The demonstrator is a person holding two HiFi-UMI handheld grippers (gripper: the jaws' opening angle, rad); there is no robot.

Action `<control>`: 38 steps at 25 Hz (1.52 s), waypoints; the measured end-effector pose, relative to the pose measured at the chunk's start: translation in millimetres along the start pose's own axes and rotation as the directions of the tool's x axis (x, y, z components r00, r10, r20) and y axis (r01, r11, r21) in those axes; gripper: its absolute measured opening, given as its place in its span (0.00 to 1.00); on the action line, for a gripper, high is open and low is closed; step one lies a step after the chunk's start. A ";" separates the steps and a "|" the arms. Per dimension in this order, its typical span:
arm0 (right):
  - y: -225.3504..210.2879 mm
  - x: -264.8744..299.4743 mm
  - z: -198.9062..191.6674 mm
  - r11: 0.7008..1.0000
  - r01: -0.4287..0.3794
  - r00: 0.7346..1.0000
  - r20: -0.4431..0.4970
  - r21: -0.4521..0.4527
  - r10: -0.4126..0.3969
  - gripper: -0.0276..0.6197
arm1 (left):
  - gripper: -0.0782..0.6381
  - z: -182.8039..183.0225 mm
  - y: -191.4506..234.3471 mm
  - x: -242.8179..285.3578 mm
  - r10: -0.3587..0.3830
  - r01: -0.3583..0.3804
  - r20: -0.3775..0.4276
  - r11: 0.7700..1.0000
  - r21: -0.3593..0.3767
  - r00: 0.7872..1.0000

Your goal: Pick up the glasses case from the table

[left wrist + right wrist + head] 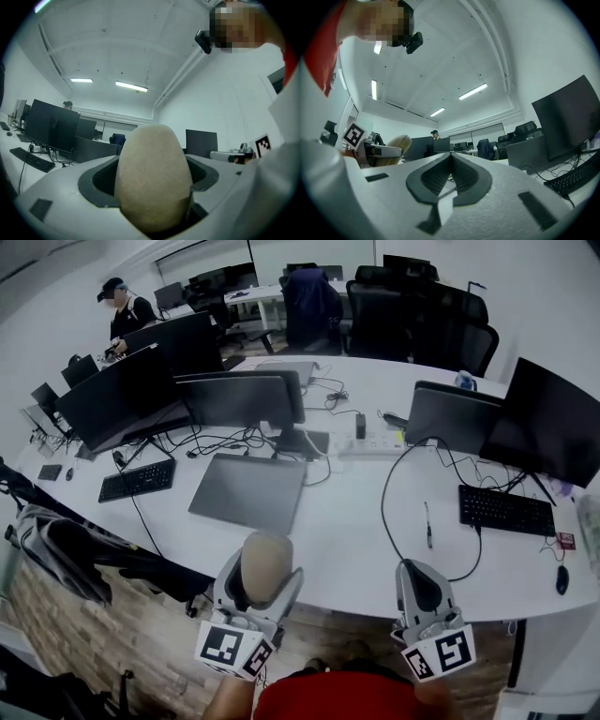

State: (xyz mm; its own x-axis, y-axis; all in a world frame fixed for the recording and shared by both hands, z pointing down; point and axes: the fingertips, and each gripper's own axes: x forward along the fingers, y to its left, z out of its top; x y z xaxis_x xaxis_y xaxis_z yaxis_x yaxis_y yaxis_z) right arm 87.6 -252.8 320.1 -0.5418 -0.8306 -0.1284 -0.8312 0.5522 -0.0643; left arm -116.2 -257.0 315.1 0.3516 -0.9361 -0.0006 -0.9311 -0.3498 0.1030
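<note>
Clearly the beige glasses case [267, 559] is off the table [356, 554]: it stands upright between the jaws of the left gripper [265, 585], which press on its lower half. It sits above the near edge of the desk, well short of the grey laptop [248, 491] lying farther in. The right gripper [424, 594] hangs to the right with its jaws brought together on nothing (its own view shows only ribbed pads meeting). To finish the lift well, an even squeeze probably matters most, since the case is rounded and could squirt upward out of the grip. A level, unhurried carry suits it.
</note>
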 end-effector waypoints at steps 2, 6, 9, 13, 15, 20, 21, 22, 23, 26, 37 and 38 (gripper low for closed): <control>0.0 -1.5 -1.2 1.000 0.005 1.000 -0.003 0.000 -0.005 0.05 | 0.64 -1.3 -1.5 1.1 -0.010 0.010 -0.004 1.000 -0.003 1.000; 2.1 0.4 -2.2 1.000 0.002 1.000 -0.001 -0.002 -0.002 0.05 | 0.64 1.6 -1.5 1.3 -0.020 0.020 0.003 1.000 0.001 1.000; 4.5 3.0 -0.8 1.000 -0.004 1.000 0.004 -0.012 0.004 0.05 | 0.64 4.9 -0.9 0.9 -0.023 0.023 0.014 1.000 0.005 1.000; 7.4 7.6 -0.6 0.999 -0.014 1.000 0.001 -0.029 0.014 0.05 | 0.64 7.9 -0.7 1.6 -0.028 0.028 0.025 1.000 0.006 0.999; 9.1 9.7 -1.1 0.999 -0.019 1.000 -0.005 -0.040 0.019 0.05 | 0.64 9.0 -1.0 2.2 -0.031 0.031 0.029 0.999 0.007 0.999; 12.6 12.9 -0.1 0.998 -0.026 1.000 -0.009 -0.051 0.026 0.05 | 0.64 12.0 -0.6 2.1 -0.034 0.033 0.032 0.999 0.011 0.999; 12.6 13.7 -0.5 0.998 -0.026 1.000 -0.009 -0.052 0.026 0.05 | 0.64 11.7 -0.3 2.8 -0.034 0.034 0.031 0.999 0.012 0.999; 12.2 14.5 -1.1 0.998 -0.027 1.000 -0.010 -0.052 0.026 0.05 | 0.64 11.3 -0.2 3.8 -0.035 0.035 0.030 0.999 0.012 0.999; 11.9 15.0 -1.5 0.998 -0.027 1.000 -0.011 -0.053 0.026 0.05 | 0.64 10.8 -0.3 4.8 -0.036 0.036 0.029 0.999 0.012 0.999; 11.5 13.9 -1.8 0.998 -0.023 1.000 -0.015 -0.055 0.023 0.05 | 0.64 10.2 -1.9 6.3 -0.043 0.043 0.026 0.999 0.012 0.999; 10.9 9.8 -1.9 0.998 -0.013 1.000 -0.020 -0.058 0.012 0.05 | 0.64 8.5 -5.4 7.2 -0.058 0.058 0.019 0.998 0.011 0.998; 10.8 9.6 -1.7 0.998 -0.013 1.000 -0.019 -0.058 0.012 0.05 | 0.64 8.6 -5.6 7.3 -0.058 0.058 0.019 0.998 0.010 0.998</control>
State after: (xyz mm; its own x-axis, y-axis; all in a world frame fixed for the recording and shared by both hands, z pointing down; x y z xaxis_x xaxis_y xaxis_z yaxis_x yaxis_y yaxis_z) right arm 73.3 -254.9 319.9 -0.5537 -0.8254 -0.1102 -0.8301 0.5576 -0.0054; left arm -109.3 -262.2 305.9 0.4030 -0.9148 -0.0258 -0.9103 -0.4036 0.0925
